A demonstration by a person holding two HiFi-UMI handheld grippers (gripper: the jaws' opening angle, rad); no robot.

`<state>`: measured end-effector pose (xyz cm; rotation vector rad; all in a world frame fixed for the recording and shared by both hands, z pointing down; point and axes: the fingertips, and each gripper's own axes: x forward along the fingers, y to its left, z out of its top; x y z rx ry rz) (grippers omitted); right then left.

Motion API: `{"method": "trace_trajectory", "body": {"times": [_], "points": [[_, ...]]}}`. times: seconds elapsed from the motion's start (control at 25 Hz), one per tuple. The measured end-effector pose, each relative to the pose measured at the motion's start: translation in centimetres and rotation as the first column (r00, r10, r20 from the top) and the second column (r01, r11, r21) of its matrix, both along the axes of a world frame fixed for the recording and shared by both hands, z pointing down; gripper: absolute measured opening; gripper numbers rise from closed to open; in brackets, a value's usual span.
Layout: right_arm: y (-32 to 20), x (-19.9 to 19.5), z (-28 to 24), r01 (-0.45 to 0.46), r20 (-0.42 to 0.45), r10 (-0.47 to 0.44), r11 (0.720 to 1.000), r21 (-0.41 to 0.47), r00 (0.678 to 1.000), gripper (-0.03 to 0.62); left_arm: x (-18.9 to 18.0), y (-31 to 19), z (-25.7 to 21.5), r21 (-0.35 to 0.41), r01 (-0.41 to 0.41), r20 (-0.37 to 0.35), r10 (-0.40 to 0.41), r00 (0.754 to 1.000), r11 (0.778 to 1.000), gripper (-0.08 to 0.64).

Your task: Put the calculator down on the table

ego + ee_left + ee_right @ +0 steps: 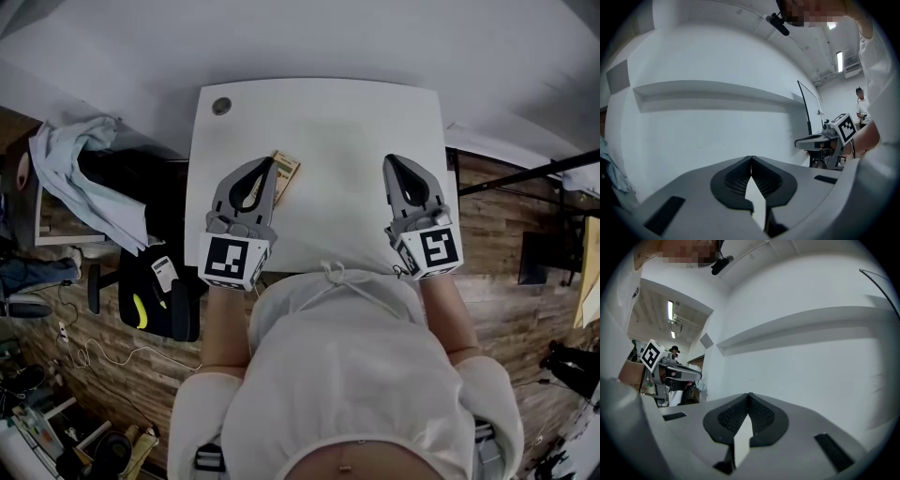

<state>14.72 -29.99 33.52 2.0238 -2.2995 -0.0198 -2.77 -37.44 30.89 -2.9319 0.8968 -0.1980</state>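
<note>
Item: calculator (287, 173), lying flat on the white table (328, 112), left of centre, partly hidden by the left gripper (266, 163). Casing looks tan; keys too small to make out.
Left gripper: jaws pressed together, nothing between them.
Right gripper (389, 159): jaws together, empty, over the table's right side, well apart from the calculator.

Left gripper (751, 160) faces white wall (717, 126) (jaws together).
</note>
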Motion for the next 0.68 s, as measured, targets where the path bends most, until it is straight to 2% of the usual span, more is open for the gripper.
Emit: {"method": "trace_trajectory", "body": {"times": [0.68], "points": [[-0.35, 0.7, 0.86, -0.014, 0.0, 0.014, 0.999, -0.031, 1.0, 0.002, 0.56, -0.36, 0.56, -0.02, 0.009, 0.003, -0.009, 1.0, 1.0, 0.019]]}}
